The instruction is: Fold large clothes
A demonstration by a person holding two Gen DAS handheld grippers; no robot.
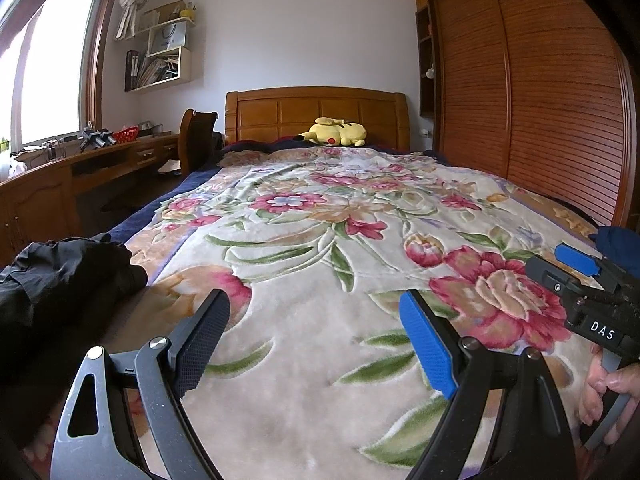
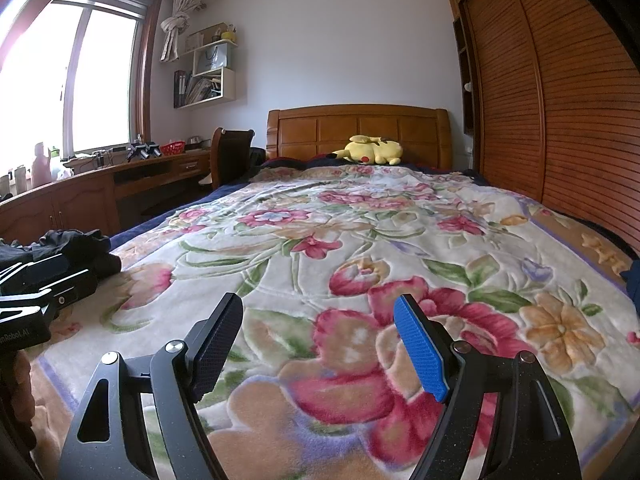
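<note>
1. The left gripper [image 1: 316, 332] is held low over the blanket [image 1: 304, 240] with its fingers [image 1: 204, 336] spread wide and nothing between them; it is judged to be waiting before a first grasp.
2. The right gripper [image 2: 320, 344] is held the same way, fingers [image 2: 420, 352] released and empty, just beside the left one; a hand [image 1: 608, 392] is seen on its grip.
3. The black clothes [image 1: 60, 280] lie crumpled at the left near edge of the bed, touching neither gripper and not yet spread; the open blanket beside them is judged to be the folding surface.
4. A dark blue cloth [image 1: 618, 246] lies at the right edge of the bed, mostly hidden.
5. A yellow plush [image 2: 370, 151] rests by the headboard [image 2: 360, 130], well apart from the work.
6. On the bench [image 2: 132, 172] a red basket [image 2: 173, 147] stands; its contents cannot be told.
7. The wall shelves [image 2: 208, 80] hold books and a white bag.
</note>
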